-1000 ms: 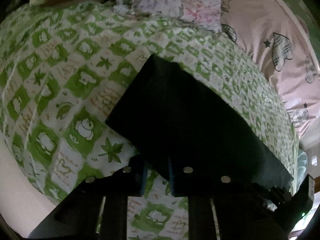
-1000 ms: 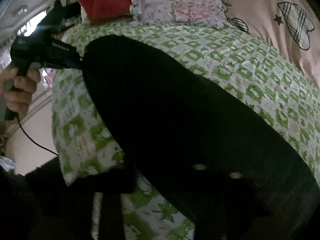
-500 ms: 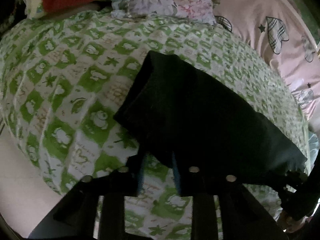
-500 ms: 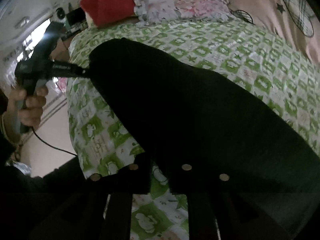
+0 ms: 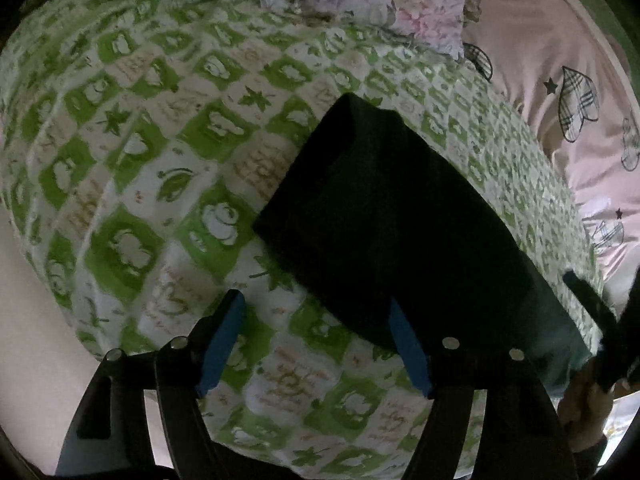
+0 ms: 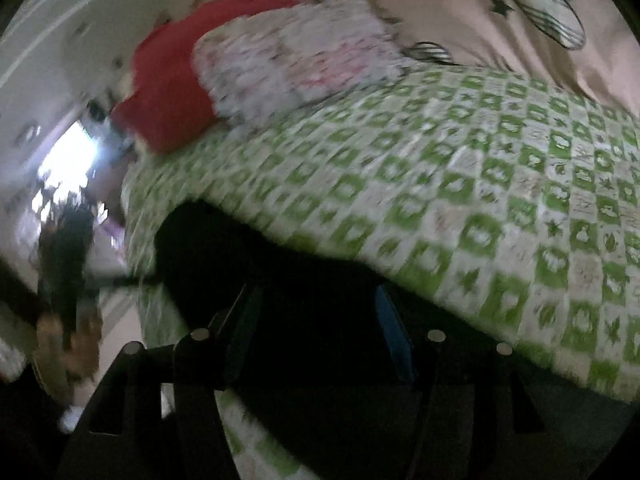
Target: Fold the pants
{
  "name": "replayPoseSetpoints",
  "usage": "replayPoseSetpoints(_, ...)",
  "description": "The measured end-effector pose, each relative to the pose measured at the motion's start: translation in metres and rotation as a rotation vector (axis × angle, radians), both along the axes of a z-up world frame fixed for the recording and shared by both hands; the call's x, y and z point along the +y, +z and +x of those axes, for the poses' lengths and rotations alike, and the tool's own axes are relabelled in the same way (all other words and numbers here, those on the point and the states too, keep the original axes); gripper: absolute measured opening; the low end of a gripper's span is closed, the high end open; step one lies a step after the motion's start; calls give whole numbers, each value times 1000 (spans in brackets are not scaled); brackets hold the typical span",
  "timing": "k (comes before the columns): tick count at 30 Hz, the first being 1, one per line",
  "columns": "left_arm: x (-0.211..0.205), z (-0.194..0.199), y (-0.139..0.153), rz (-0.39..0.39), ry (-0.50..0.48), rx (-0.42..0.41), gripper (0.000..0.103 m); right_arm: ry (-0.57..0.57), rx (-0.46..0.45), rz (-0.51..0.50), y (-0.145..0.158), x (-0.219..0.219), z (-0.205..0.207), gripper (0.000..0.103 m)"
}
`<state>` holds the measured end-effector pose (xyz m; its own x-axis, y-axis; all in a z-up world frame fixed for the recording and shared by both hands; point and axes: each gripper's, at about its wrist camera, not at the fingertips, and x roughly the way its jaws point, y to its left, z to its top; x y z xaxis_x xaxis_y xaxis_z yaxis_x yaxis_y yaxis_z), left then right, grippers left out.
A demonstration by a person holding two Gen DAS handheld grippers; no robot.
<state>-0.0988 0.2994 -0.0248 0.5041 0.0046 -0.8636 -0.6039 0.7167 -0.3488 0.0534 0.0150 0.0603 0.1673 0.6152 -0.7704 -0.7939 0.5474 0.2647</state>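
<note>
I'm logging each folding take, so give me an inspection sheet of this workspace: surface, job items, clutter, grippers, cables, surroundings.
Surface: green-and-white checked bedspread, soft and rumpled.
Job's things: dark pants lie folded on the bedspread, reaching its near edge.
Clutter: floral pillow and red cushion at the far end; pink sheet with a heart print alongside.
Grippers: left gripper open, jaws have just been opening, checked fabric between them, pants edge by one pad. Right gripper open, jaws just opening, dark cloth in the gap, picture blurred.
Cables: nothing seen.
Surroundings: bright window in the right wrist view, blurred; a hand at the left view's edge.
</note>
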Motion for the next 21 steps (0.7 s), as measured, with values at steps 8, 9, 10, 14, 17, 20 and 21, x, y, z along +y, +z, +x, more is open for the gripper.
replayPoseSetpoints(8,3,24,-4,25,6,12,71,38,49,-194,-38,60,51,60)
replayPoseSetpoints(9,4,25,-5,29,5,13,71,68,52,-230,-45,68,49,60)
replayPoseSetpoints(10,4,25,-5,35,4,11,71,105,63,-275,-56,74,46,57)
replayPoseSetpoints(14,-2,30,-8,92,-8,8,70,205,33,-337,-70,78,31,52)
replayPoseSetpoints(17,-10,39,-4,157,-38,5,43,222,103,-303,-68,75,35,23)
replayPoseSetpoints(20,-18,37,18,238,-86,-51,21,227,27,-321,-55,75,26,14)
replayPoseSetpoints(21,-20,32,31,267,-95,-96,21,226,-9,-315,-46,75,23,13)
